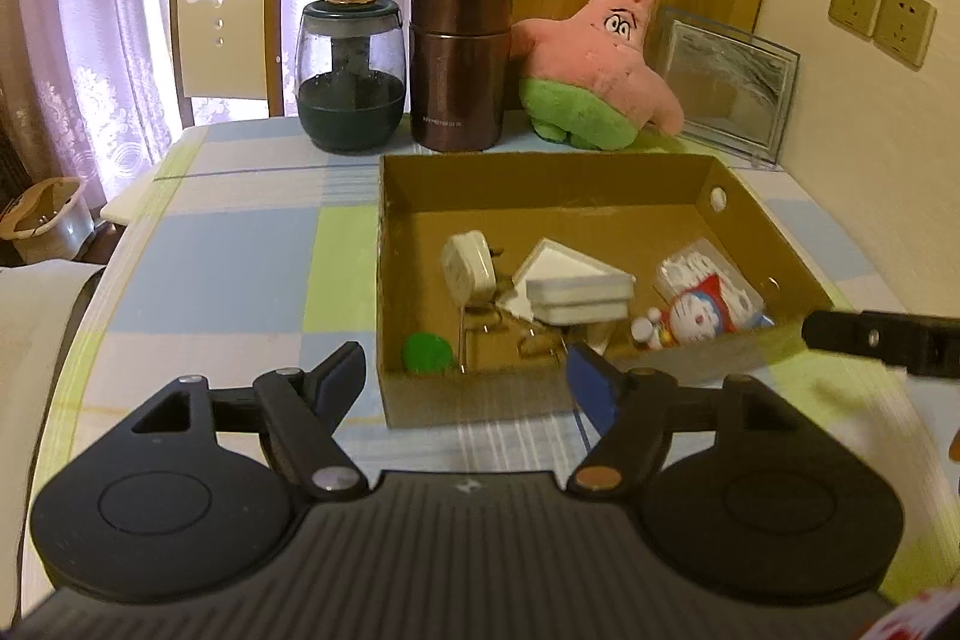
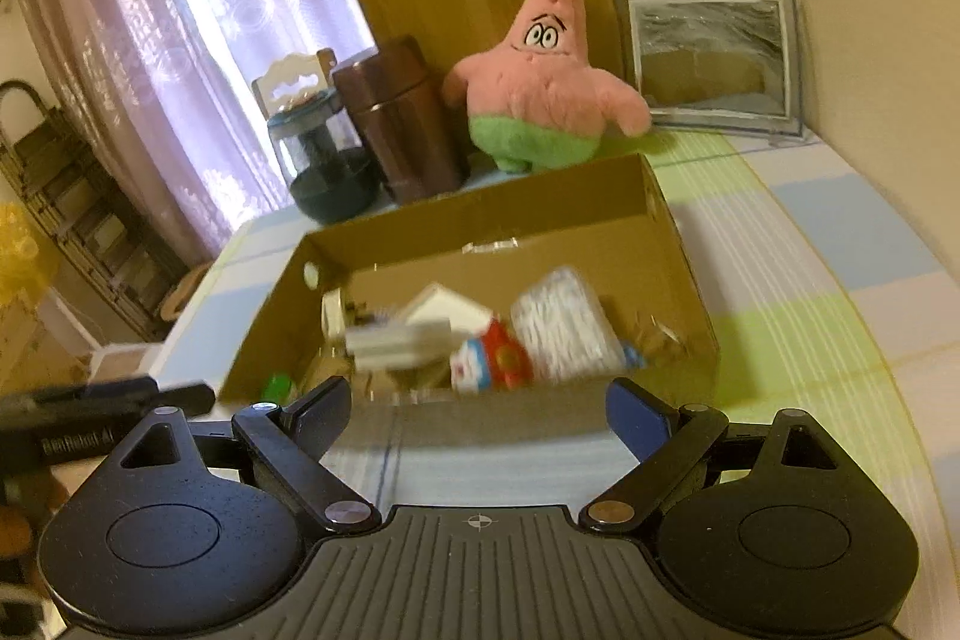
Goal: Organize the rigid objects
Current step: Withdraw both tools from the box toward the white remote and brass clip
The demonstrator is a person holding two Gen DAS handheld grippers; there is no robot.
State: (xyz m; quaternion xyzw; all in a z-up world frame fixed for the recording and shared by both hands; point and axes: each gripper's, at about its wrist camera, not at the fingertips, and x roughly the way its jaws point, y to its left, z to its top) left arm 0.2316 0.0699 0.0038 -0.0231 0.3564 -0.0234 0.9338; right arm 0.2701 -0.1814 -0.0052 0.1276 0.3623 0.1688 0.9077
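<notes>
Both claws sit spread wide with nothing between them — the left gripper (image 1: 465,379) and right gripper (image 2: 480,415) hover just short of the cardboard box's (image 1: 480,400) near wall, probably because the bits are already dropped in. Inside, the white chargers (image 1: 576,295), green cap (image 1: 427,353) and Doraemon figure (image 1: 690,319) lie jumbled; behind the box, the Patrick plush (image 1: 594,64) and brown canister (image 1: 459,61) stand out of the way.

The left hand-held gripper (image 1: 465,379) tilts downward, jaws apart with nothing between them; the right hand-held gripper (image 2: 477,412) tilts down likewise, jaws spread wider and empty (each one's black finger edges into the other's view, blurred)
</notes>
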